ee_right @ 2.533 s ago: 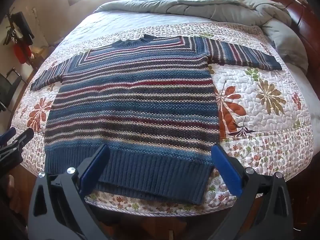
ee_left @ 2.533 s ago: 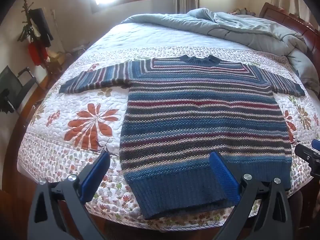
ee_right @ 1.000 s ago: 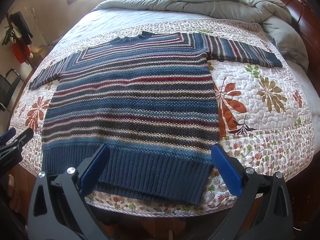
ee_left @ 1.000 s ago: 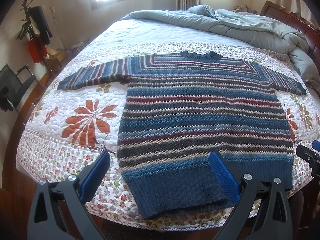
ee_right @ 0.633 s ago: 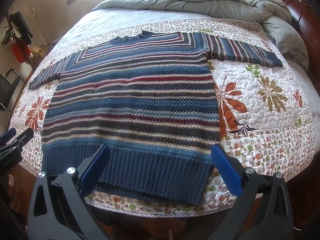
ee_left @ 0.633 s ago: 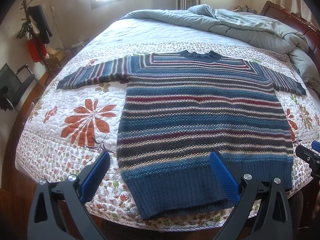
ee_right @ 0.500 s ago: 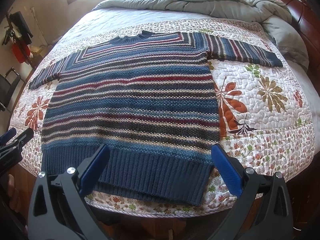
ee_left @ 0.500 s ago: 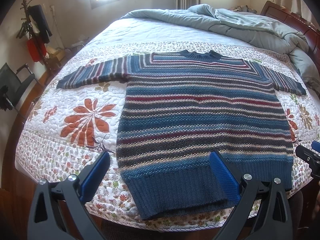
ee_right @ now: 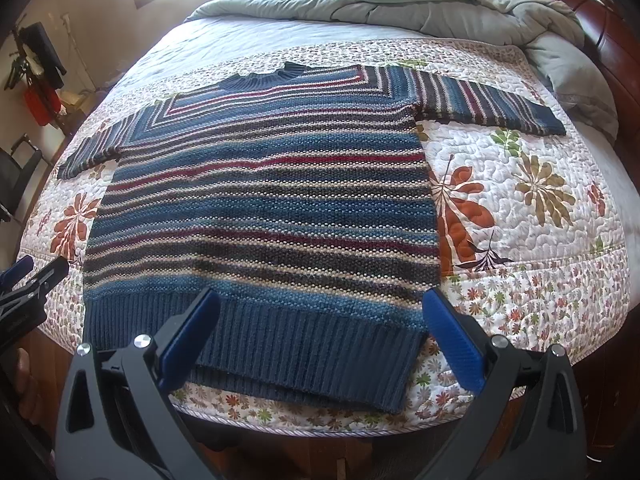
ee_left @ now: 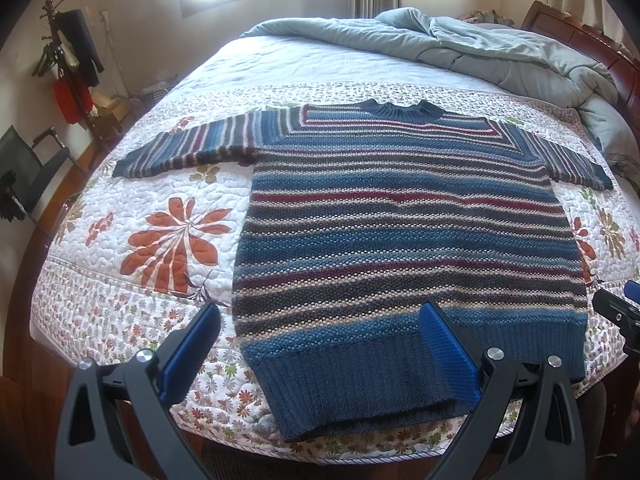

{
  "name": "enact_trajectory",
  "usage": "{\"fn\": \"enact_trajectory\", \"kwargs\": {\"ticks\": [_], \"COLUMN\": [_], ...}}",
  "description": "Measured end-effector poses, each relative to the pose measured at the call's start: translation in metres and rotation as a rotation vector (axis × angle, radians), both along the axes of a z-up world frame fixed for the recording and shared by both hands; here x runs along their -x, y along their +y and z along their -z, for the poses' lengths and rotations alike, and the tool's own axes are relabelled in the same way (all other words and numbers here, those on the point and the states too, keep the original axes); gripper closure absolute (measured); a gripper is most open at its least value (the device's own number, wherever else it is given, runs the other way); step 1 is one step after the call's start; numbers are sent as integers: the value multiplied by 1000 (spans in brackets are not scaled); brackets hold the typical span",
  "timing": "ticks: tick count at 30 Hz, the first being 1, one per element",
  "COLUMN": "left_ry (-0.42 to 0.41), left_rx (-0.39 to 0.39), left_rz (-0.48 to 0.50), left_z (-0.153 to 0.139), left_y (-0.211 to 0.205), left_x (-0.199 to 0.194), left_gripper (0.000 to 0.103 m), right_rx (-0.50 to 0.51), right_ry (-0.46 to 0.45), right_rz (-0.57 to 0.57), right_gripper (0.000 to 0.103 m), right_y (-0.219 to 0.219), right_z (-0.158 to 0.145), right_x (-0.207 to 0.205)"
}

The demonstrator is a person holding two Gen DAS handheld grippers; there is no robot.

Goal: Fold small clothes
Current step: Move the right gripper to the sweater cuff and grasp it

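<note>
Quilted white cotton with orange flowers is covering the bed (ee_left: 132, 216), and a grey duvet (ee_left: 500, 56) is bunching at its 1 o'clock end. The striped sweater (ee_left: 400, 232) is lying flat on the quilt, sleeves spreading to 9 and 3 o'clock, collar pointing to 12 and ribbed hem reaching the bed's 6 o'clock edge. The left tongs (ee_left: 320, 344) are gaping wide over the hem's left corner, gripping nothing. The right tongs (ee_right: 320, 332) are gaping wide over its right corner, likewise gripping nothing.
</note>
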State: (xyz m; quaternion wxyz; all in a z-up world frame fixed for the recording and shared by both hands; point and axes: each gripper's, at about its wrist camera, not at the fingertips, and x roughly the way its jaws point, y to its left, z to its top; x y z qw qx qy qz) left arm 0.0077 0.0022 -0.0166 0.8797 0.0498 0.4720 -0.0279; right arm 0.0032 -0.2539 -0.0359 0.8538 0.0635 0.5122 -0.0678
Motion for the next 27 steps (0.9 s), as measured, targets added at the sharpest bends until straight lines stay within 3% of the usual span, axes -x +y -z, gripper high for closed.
{"fn": "enact_trajectory", "kwargs": {"ticks": [10, 16, 22, 27], "left_ry": [15, 94, 152, 118], "left_rx": [-8, 24, 61, 22], "left_rz": [1, 30, 54, 84], "left_z": [5, 24, 30, 21], "left_y": [-2, -9, -39, -102], "left_x": [-5, -22, -76, -149], "left_gripper": [3, 4, 4, 4], "right_rx": [3, 19, 35, 9], "right_ry": [2, 27, 73, 107], "right_rz": [-3, 4, 66, 206], "right_gripper": [2, 2, 2, 2], "right_y": [-1, -15, -86, -204], "right_z": [1, 10, 8, 2], "right_x": [-4, -15, -52, -109]}}
